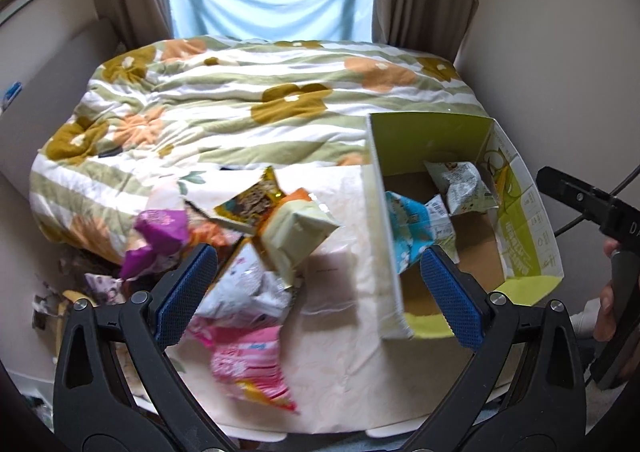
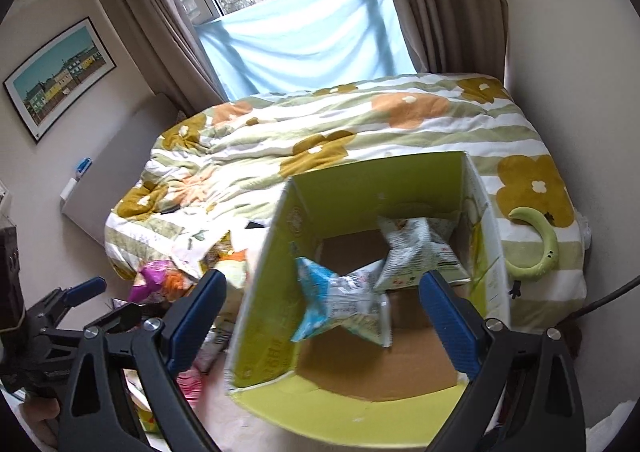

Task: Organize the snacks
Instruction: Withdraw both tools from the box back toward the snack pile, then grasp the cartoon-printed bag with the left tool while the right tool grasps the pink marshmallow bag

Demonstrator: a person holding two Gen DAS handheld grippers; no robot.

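While both tools gape empty, left tool (image 1: 316, 292) above snack pile (image 1: 256, 248), right tool (image 2: 324, 316) over box (image 2: 272, 272).

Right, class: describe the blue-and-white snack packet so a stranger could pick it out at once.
Find the green cardboard box standing open at the foot of the flowered bed. Two packets lie inside on its brown floor. Yours is the nearer one, the blue-and-white packet; its neighbour, the grey-white packet, has no blue.
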